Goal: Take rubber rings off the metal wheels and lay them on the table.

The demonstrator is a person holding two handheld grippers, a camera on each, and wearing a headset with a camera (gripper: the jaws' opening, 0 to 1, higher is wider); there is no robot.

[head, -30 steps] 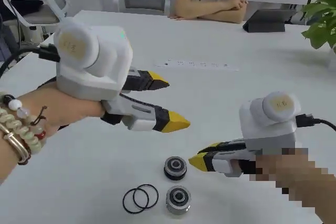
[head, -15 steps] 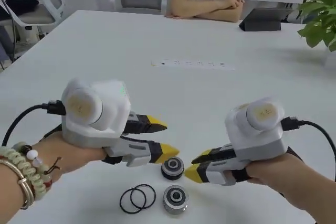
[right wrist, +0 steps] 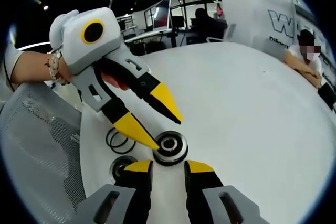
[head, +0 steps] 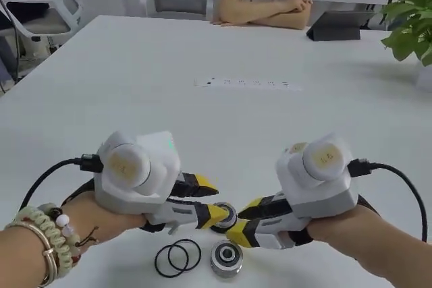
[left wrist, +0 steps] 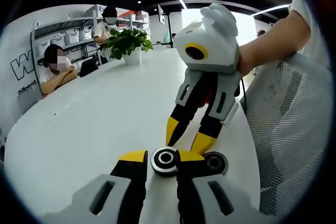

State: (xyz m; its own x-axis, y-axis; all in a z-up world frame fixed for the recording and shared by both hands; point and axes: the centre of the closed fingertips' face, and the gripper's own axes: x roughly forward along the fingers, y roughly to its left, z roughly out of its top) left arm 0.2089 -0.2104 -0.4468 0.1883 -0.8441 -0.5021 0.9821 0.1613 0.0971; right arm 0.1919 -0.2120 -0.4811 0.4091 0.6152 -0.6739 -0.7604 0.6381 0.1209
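Rubber rings [head: 177, 256]: two laid down; far metal wheel [right wrist: 169, 149] seemingly unstripped between left gripper [head: 220, 199] and right gripper [head: 241, 217], both part-open, empty.

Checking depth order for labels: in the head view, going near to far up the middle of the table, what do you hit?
Silver wheel → black-rimmed wheel at the jaw tips → white strip → seated person's folded arms at the far edge.
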